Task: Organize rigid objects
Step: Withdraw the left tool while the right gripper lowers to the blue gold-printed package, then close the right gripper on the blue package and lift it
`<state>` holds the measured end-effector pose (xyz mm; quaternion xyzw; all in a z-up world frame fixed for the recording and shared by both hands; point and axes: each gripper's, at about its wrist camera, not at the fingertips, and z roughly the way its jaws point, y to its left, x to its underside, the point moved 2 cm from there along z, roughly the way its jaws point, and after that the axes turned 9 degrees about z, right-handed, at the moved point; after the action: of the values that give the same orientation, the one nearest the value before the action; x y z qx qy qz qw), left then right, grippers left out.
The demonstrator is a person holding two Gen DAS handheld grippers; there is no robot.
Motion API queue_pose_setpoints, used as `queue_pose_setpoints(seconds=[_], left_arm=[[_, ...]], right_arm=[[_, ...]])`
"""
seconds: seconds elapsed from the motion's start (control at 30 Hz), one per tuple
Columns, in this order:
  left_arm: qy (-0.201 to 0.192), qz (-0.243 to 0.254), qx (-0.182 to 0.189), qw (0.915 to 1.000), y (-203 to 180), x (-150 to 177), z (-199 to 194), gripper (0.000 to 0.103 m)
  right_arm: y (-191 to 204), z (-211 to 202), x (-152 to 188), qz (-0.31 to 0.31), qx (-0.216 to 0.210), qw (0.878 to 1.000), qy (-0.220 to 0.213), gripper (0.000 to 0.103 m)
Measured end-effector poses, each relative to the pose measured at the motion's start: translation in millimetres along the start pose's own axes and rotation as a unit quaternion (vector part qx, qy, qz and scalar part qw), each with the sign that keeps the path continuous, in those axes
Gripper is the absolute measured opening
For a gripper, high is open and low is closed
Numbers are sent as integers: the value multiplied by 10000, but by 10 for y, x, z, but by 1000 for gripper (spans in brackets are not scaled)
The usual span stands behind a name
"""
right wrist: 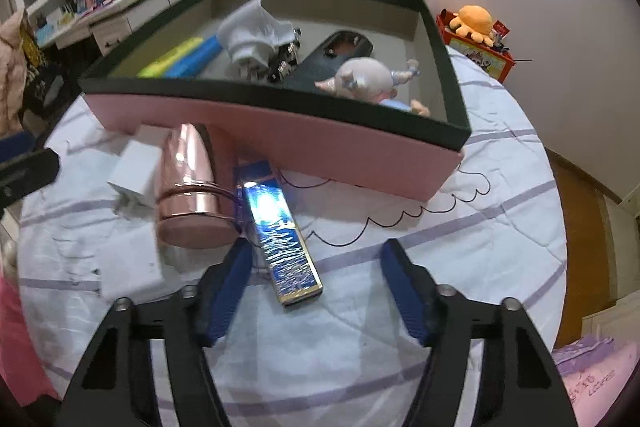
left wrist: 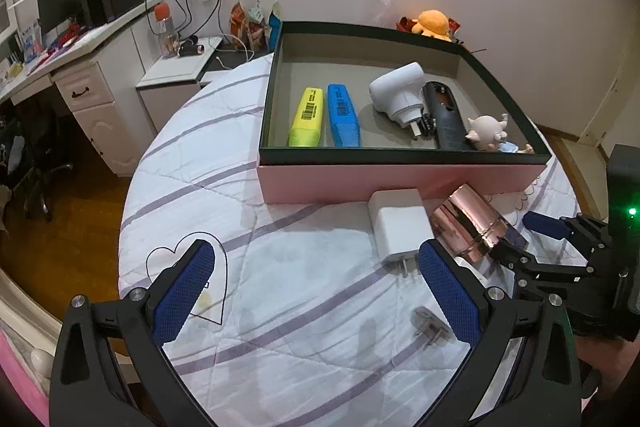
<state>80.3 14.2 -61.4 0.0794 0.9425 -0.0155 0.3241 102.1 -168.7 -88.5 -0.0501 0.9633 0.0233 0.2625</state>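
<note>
Five items already sit in the box (left wrist: 400, 179), left to right: yellow highlighter (left wrist: 307, 117), blue highlighter (left wrist: 342, 115), white adapter (left wrist: 398, 93), black device (left wrist: 446, 115), pig figurine (left wrist: 490, 133). Left on the quilt (left wrist: 300, 307), just before the box front: white charger (left wrist: 400, 227), rose-gold cylinder (left wrist: 470, 227) touching it, blue foil bar (right wrist: 282, 243), small grey plug (left wrist: 430, 323). Left gripper (left wrist: 316, 291) spread wide, holding nothing, near the charger. Right gripper (right wrist: 316, 287) spread wide, empty, the bar's near end between its fingers. Likely over half done. The cylinder crowds the bar and the box wall stands close behind.
</note>
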Motion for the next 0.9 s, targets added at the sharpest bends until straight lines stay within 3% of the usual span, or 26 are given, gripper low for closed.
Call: queue_pose_setpoints(seconds=[0.17,0.27,0.43,0.73,0.9], left_arm=[[107,-23,22,9999,21,-10,113,103],[127,-6,34,9999,8,-20,145,103],[103,41,49,9999,-15,-32,130,103],[25,87,62,9999,-65,-29,48,103],[-77,147,85,9998,-105,-98,-12,103]], right_arm=[[54,49,-54,-212,-88,9997,-53,58],[102,60,-85,-304,-163,9994,-44,49],[119,9,-53,-223,-262,9994,-22,23],[-41,-216,83,325,-510,9981,-74,21],[-47,-504,59,428,-623,9966,-320,21]])
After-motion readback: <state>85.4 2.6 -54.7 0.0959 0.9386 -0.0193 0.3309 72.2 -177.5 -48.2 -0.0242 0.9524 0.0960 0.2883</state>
